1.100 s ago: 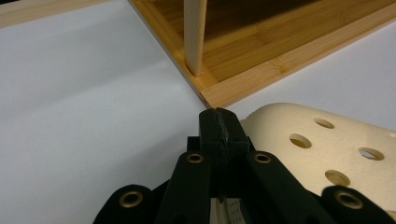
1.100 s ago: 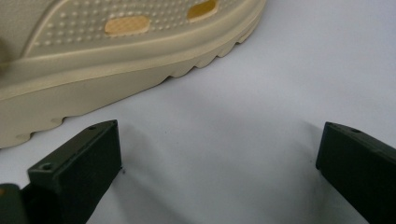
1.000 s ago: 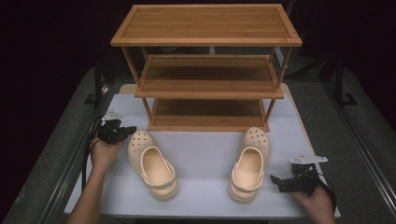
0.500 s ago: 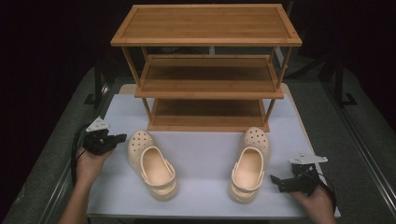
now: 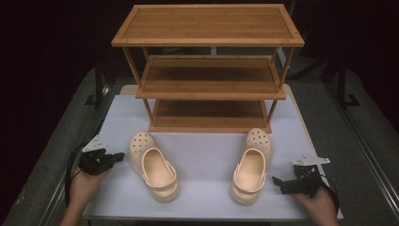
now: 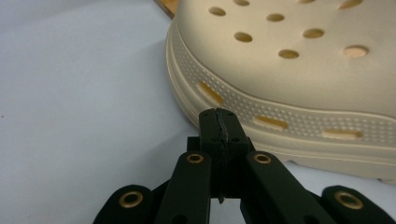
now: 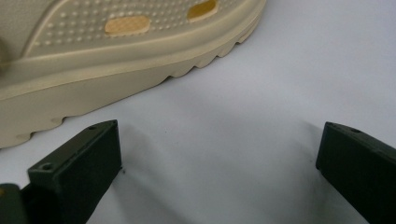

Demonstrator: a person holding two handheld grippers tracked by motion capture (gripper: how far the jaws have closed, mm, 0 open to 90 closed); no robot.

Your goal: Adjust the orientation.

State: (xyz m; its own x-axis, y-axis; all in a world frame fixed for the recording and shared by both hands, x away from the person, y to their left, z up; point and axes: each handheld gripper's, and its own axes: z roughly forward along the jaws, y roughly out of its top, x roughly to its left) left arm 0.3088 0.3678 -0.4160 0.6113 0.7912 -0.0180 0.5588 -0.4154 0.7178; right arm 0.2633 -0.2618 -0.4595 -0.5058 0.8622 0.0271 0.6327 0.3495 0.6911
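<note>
Closest to me, at the near edge of the white worktop, the person's two hands each hold a tool. The left hand-held gripper sits low by the left edge with its black jaws pressed flat together on nothing, the tips just short of the toe side of the left clog; in the left gripper view that cream sole wall with its slotted vents and fine dotted texture rises right behind the closed tips, near but, as far as I can tell, not touching. The right hand-held gripper lies at the near right with its jaws spread wide and bare worktop between them, the right clog just beside it, its ridged sole edge crossing the top of the right gripper view. Both clogs lie flat, toes pointing away, well apart from each other. I can read no brand, label or writing on the shoes or the tools. Beyond the clogs' toes stands a three-tier bamboo shoe rack, all shelves bare. Dark grey floor surrounds the worktop.
</note>
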